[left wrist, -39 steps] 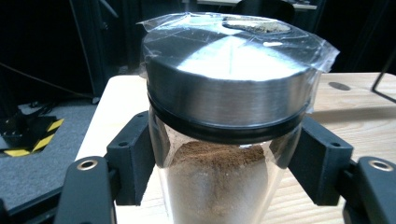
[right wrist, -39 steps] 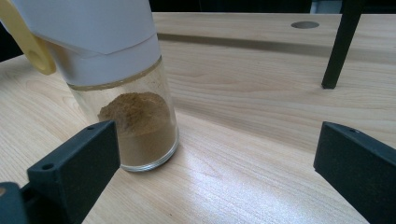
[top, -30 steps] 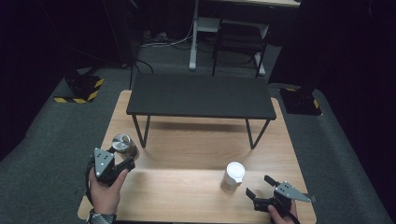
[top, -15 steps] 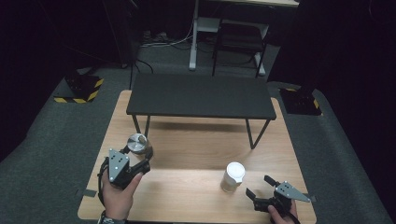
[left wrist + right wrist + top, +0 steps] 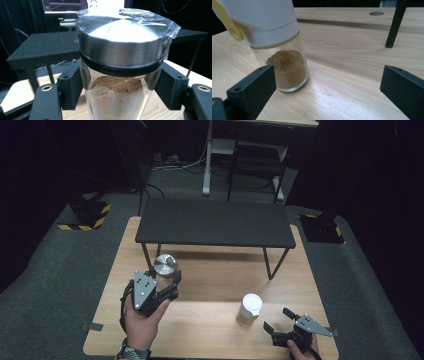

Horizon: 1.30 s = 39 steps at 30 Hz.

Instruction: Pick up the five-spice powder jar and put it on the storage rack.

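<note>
Claws work opposite ends of the counter's (image 5: 210,330) near edge. At its near right corner the right claw (image 5: 284,326) rests low with jaws spread wide and empty, the white-capped spice jar (image 5: 249,309) upright just ahead to its left, the nearer hand for it. Farther in, toward the left edge, the left claw (image 5: 169,282) clamps an upright steel-lidded jar (image 5: 120,65) of brown powder below its lid, short of the black riser shelf (image 5: 215,222).

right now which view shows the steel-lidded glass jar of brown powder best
The left gripper view: the steel-lidded glass jar of brown powder sits close up between that gripper's jaws, with lid, plastic film and powder level clear. The high view shows just its shiny lid top at the left gripper, small.
</note>
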Each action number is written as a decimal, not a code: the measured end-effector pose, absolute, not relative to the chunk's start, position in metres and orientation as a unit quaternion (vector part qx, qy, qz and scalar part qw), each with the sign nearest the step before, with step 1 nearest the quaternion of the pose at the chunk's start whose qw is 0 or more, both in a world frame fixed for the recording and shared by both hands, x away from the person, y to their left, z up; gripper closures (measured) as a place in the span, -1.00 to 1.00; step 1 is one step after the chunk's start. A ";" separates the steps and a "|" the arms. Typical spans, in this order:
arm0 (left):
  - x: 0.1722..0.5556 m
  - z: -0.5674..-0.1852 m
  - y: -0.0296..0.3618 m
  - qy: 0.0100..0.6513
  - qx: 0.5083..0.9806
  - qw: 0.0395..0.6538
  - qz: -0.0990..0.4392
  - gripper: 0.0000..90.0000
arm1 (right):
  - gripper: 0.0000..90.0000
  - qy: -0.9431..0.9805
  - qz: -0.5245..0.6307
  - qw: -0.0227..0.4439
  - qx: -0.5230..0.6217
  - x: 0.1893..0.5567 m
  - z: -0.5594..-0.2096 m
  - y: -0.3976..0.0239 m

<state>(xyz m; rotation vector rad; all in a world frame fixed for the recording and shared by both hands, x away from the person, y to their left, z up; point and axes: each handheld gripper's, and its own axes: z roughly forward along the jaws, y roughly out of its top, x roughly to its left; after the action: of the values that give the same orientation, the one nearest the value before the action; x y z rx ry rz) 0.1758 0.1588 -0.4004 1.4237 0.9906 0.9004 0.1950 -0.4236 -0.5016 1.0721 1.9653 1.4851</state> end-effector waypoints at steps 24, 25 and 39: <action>0.221 -0.342 0.114 0.380 0.603 0.567 0.413 -0.31 | -1.00 0.710 0.542 0.223 0.389 0.195 -0.503 -0.426; 0.221 -0.342 0.114 0.380 0.603 0.567 0.413 -0.31 | -1.00 0.710 0.542 0.223 0.390 0.195 -0.503 -0.426; 0.260 -0.324 0.111 0.405 0.591 0.561 0.415 -0.31 | -1.00 0.706 0.545 0.223 0.394 0.194 -0.503 -0.428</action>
<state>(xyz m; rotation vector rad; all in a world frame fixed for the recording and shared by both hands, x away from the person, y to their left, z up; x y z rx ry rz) 0.2596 0.1114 -0.3242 1.3919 0.9550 0.9771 0.1945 -0.4283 -0.5032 1.0876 1.9493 1.5038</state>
